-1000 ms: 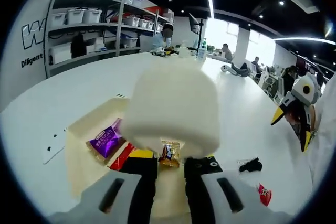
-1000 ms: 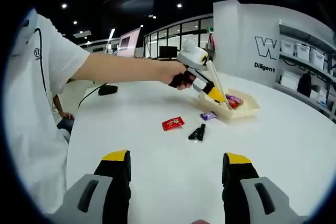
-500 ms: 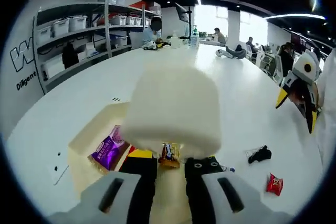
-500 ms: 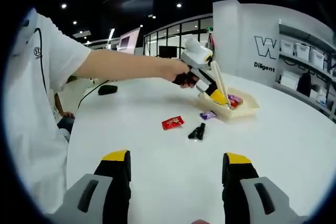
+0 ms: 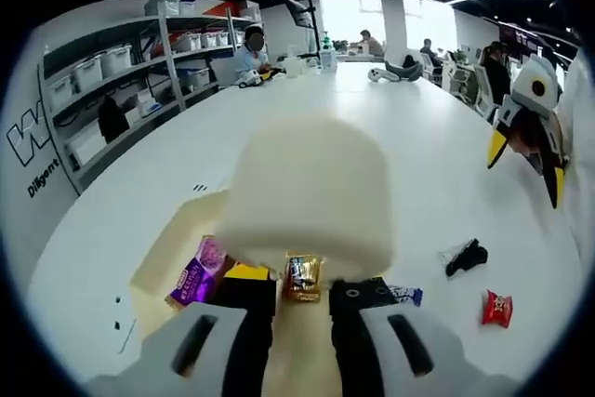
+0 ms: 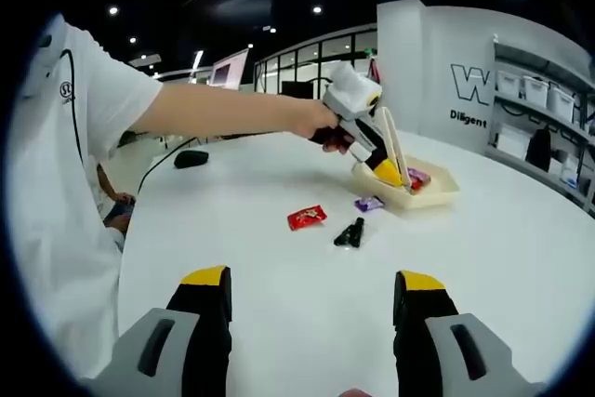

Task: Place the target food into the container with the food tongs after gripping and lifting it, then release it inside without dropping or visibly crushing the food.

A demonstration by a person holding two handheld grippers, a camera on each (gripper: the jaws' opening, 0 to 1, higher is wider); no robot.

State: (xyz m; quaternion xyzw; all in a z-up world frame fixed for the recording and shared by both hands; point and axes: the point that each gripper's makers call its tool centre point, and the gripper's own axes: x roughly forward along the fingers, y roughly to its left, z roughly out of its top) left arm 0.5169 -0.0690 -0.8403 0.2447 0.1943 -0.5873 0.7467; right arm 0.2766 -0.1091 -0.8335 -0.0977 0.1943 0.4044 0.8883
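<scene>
Where shelving [image 5: 112,72] lines the wall, a white table [image 6: 307,295]; right gripper [image 6: 311,309] spread, left gripper [image 5: 302,299] pinching tongs [image 6: 386,148].

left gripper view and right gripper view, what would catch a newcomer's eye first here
In the left gripper view, a pale blurred block looms just ahead of the jaws, above a cream tray with a purple packet in it. In the right gripper view, a person's outstretched arm holds the left gripper over that tray, with a red packet and a black object on the white table beside it.
</scene>
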